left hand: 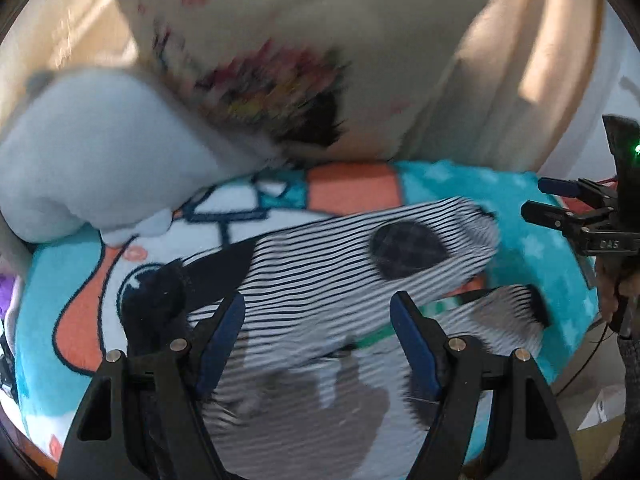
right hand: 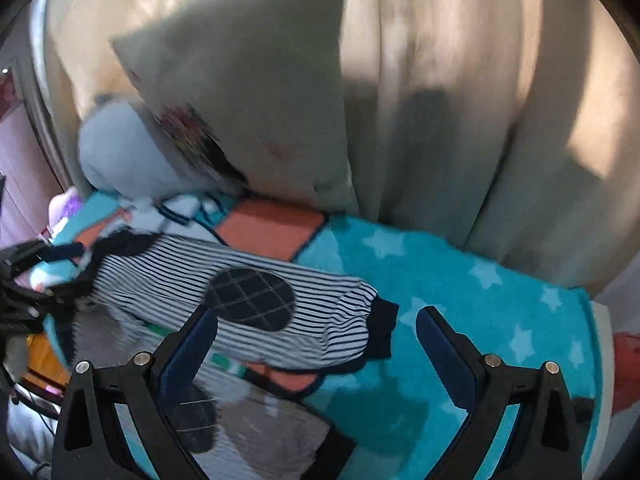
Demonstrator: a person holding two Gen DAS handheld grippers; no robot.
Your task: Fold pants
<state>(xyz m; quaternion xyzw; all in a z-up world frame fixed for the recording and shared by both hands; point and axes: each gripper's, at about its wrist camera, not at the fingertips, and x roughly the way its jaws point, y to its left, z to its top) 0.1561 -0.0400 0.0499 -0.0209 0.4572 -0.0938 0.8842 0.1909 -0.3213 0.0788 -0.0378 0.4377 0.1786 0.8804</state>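
Blanket (right hand: pixel 460 280), pillows (right hand: pixel 256 92), curtain (right hand: pixel 460 100).

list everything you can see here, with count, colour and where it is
pants: one, white with navy stripes, dark knee patches, spread on the blanket
blanket: one, teal with pale stars and orange panels, under the pants
pillow: one, off-white with a blurred colourful print, leaning behind the blanket
cushion: one, pale blue, left of the pillow
curtain: cream, at the back
left gripper: black, blue pads, open
right gripper: black, blue pads, open

Pillows (right hand: pixel 248 92) and curtain (right hand: pixel 460 120) wall off the far side; the starred blanket (right hand: pixel 500 300) lies bare on the right.
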